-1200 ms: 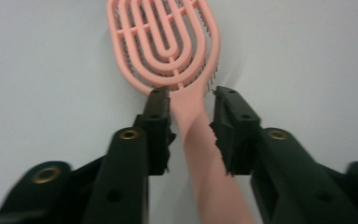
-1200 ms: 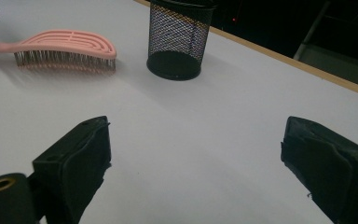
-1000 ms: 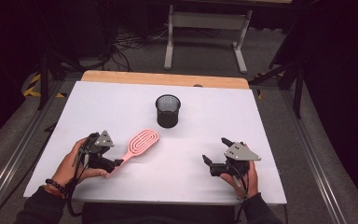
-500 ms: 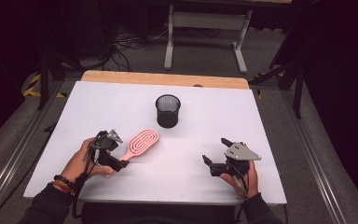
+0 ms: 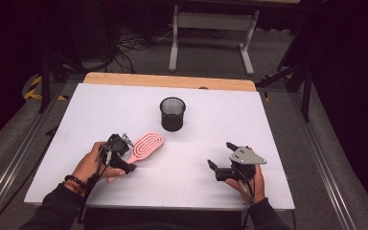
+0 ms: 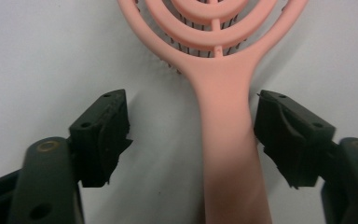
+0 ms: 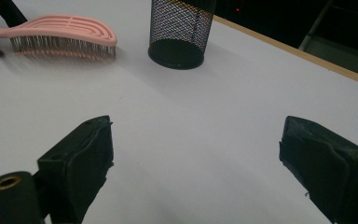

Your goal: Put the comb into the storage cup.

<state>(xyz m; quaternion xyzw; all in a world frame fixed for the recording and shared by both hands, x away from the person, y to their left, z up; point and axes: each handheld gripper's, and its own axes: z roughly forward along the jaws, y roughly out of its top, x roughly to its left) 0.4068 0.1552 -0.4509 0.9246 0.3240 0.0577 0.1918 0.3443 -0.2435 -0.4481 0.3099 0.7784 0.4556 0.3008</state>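
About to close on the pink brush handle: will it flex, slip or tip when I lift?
The brush looks like rigid moulded plastic, so it probably will not flop. Its handle looks smooth, so it might slip. The head sits well beyond the left gripper, so it may droop.

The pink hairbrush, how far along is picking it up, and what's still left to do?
Done: the left tool is lined up, its open jaws on either side of the pink hairbrush handle. In hand: the closing; the handle sits nearer one jaw, and the brush lies bristles-down on the table. Left: gripping and lifting it, perhaps toward the black mesh cup, though that's a guess. The right tool rests open, holding nothing.
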